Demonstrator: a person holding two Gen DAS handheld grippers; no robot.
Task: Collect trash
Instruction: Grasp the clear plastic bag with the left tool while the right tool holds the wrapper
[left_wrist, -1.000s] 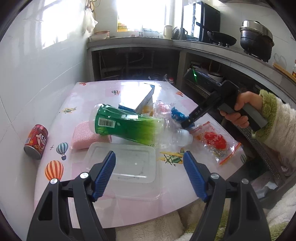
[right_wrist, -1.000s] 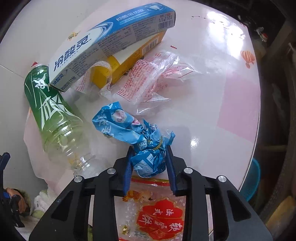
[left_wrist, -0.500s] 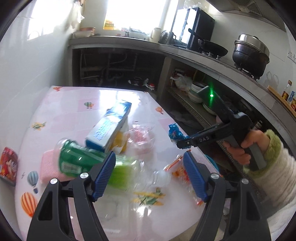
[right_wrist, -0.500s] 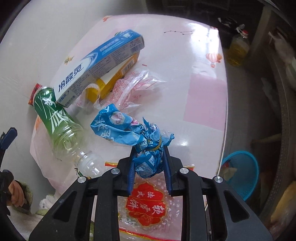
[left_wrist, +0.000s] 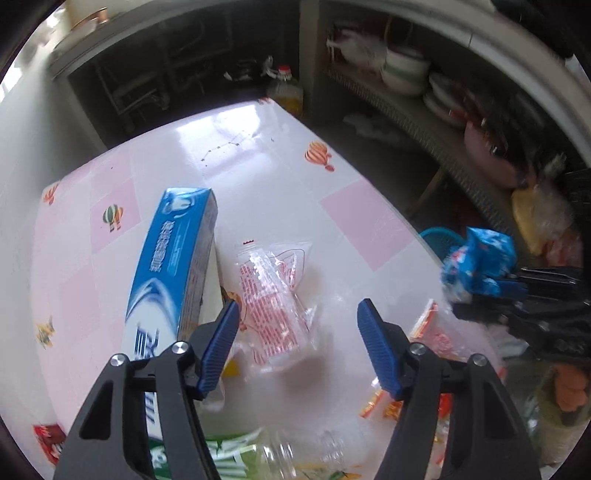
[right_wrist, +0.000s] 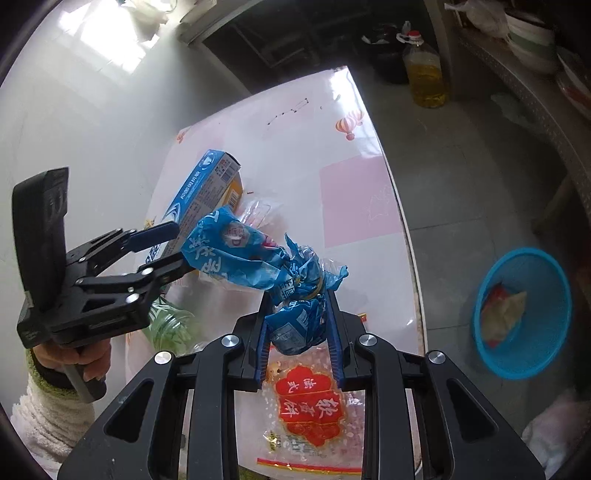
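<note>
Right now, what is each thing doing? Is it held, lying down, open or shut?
Blue wrapper: crumpled, pinched in the right gripper, lifted off the table.
Left gripper: closing, nothing between its fingers.
Toothpaste box: lying flat on the table.
Clear wrapper: lying loose beside the box.
Red snack bag: flat on the table.
Green bottle: lying on its side.
Blue basket: on the floor, some trash inside.

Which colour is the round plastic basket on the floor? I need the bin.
Bright blue round plastic basket, clearest in the right wrist view.
</note>
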